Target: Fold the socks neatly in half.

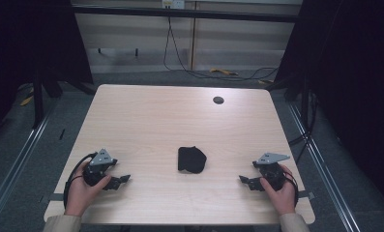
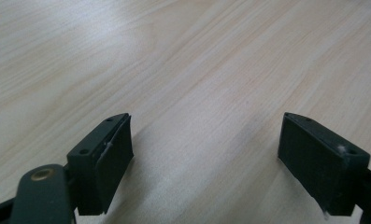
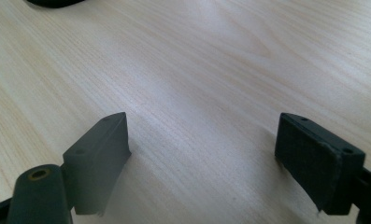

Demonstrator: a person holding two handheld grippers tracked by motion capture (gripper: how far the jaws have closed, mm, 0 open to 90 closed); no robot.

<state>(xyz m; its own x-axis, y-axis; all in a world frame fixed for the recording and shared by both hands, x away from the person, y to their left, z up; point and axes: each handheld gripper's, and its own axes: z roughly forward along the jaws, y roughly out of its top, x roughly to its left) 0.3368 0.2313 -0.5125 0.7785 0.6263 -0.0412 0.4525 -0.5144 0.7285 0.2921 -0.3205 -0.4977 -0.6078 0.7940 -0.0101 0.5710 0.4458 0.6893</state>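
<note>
A small black folded cloth (image 1: 191, 159) lies near the middle of the light wooden table (image 1: 180, 116), toward the front. My left gripper (image 1: 123, 180) rests low at the front left, held in a hand, its tips turned toward the cloth. In the left gripper view that gripper (image 2: 206, 140) stands open over bare wood with nothing between its jaws. My right gripper (image 1: 244, 181) sits at the front right, pointing left at the cloth. Its own view shows the gripper (image 3: 202, 137) open and empty, with a dark edge of the cloth (image 3: 54, 2) at the top left.
A round dark cable hole (image 1: 218, 100) is set in the table near its far edge. Black frame posts and curtains flank the table on both sides. Cables (image 1: 194, 72) trail across the grey floor beyond the far edge.
</note>
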